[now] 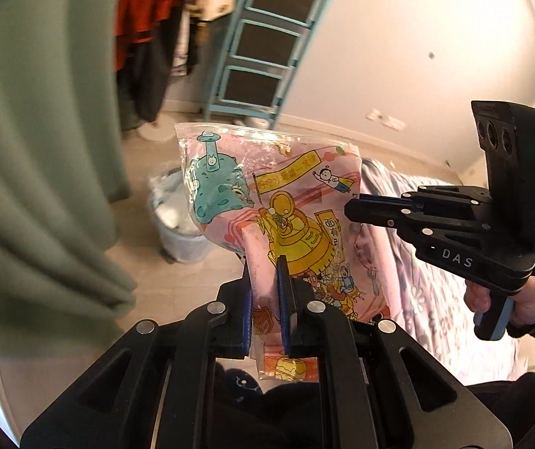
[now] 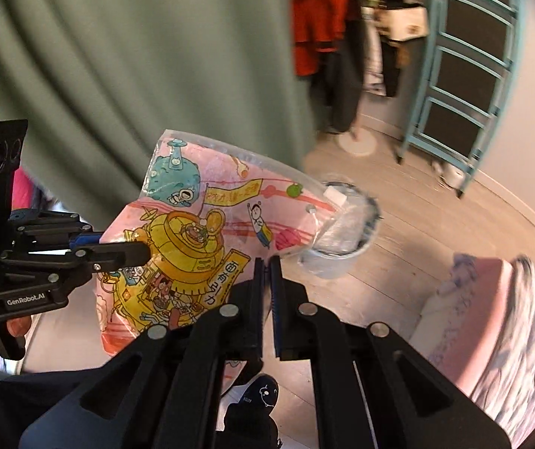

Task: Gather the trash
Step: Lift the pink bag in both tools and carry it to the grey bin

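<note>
A pink snack bag (image 1: 286, 194) printed with cartoons and a clear top edge hangs in the air between both grippers. In the left wrist view my left gripper (image 1: 264, 273) is shut on its lower part. My right gripper (image 1: 351, 207) meets the bag's right edge from the side. In the right wrist view the right gripper (image 2: 266, 263) is shut, with the thin edge of the bag (image 2: 192, 232) at its tips. The left gripper (image 2: 144, 250) pinches the bag from the left. A small lined trash bin (image 1: 181, 239) stands on the floor beyond the bag, partly hidden by it (image 2: 342, 258).
A green curtain (image 1: 35, 149) hangs close on the left. A blue ladder shelf (image 1: 263, 56) and hanging clothes stand by the far wall. A bed with a floral sheet (image 1: 436, 299) lies at the right. A dark slipper (image 2: 260, 393) shows below the grippers.
</note>
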Demonstrator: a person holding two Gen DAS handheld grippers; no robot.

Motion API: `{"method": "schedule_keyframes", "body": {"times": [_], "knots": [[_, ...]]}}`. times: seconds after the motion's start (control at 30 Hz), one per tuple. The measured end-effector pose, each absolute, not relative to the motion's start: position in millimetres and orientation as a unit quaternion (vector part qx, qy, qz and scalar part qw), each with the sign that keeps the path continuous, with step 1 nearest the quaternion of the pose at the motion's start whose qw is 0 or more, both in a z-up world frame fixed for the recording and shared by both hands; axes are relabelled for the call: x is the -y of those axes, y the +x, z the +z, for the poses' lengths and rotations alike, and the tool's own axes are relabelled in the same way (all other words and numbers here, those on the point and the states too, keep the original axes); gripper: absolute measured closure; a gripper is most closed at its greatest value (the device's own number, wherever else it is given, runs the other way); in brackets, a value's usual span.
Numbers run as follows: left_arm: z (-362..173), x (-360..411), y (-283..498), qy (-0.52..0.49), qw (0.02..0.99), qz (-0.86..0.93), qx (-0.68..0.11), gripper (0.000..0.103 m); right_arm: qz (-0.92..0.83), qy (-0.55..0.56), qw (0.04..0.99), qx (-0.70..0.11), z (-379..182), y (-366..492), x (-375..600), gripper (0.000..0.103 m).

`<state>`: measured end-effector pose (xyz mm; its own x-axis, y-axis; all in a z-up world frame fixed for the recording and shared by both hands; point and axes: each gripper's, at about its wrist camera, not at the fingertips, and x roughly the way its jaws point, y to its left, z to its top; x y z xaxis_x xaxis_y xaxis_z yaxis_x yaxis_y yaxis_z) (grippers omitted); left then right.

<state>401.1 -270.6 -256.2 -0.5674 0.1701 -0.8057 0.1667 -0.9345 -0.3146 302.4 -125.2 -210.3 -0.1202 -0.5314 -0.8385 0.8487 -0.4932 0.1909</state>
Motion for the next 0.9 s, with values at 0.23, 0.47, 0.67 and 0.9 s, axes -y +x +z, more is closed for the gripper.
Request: {"method": "schedule_keyframes", "body": {"times": [0.23, 0.47, 0.67, 0.9], "knots": [[-258, 289, 347, -0.467, 0.053, 0.868, 0.157, 0.093, -0.758, 0.47, 0.425, -0.155, -211, 264, 127, 0.097], [-255, 331, 300, -0.464, 0.08, 0.871, 0.143, 0.093, -0.772, 0.469, 0.403, -0.149, -202, 231, 157, 0.097], [-264, 367, 274, -0.467, 0.09, 0.868, 0.145, 0.093, -0.771, 0.477, 0.393, -0.153, -208, 214, 185, 0.097], [-273, 394, 259, -0.476, 0.098, 0.862, 0.143, 0.093, -0.772, 0.485, 0.382, -0.15, -216, 200, 210, 0.097]]}}
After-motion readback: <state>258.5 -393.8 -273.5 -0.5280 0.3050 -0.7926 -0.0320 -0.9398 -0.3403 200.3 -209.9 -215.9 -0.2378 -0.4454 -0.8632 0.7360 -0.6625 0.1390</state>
